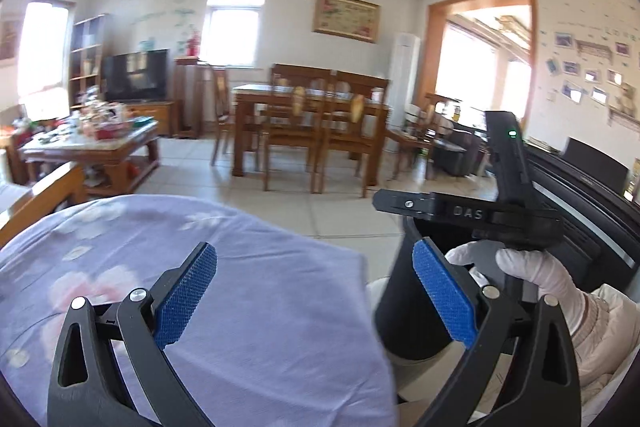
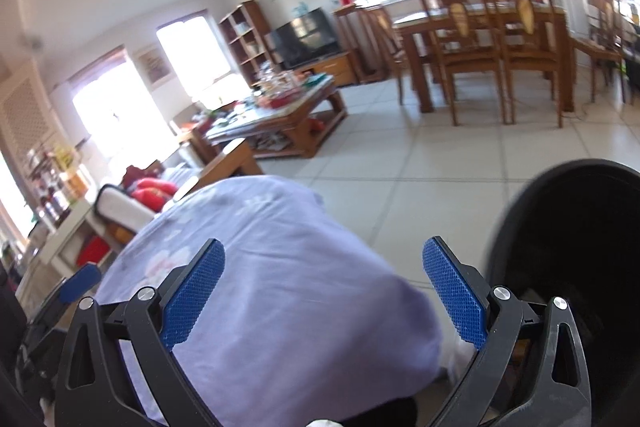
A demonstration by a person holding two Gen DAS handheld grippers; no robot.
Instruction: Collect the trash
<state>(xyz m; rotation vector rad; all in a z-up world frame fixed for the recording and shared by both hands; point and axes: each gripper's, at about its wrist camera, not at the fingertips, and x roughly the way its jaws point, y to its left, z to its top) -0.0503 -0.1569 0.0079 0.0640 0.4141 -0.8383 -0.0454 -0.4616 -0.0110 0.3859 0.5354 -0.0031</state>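
Beside the lavender floral cloth stands our black bin, upright, mouth upward; its right side is cut off in the right wrist view and its inside is too dark to read. We see no trash on the cloth. Our left gripper hangs over the cloth's edge with its blue pads wide apart, empty. Our right gripper is likewise spread, gripping nothing, our gloved right hand on its handle above the bin. Bare tiled floor lies open beyond.
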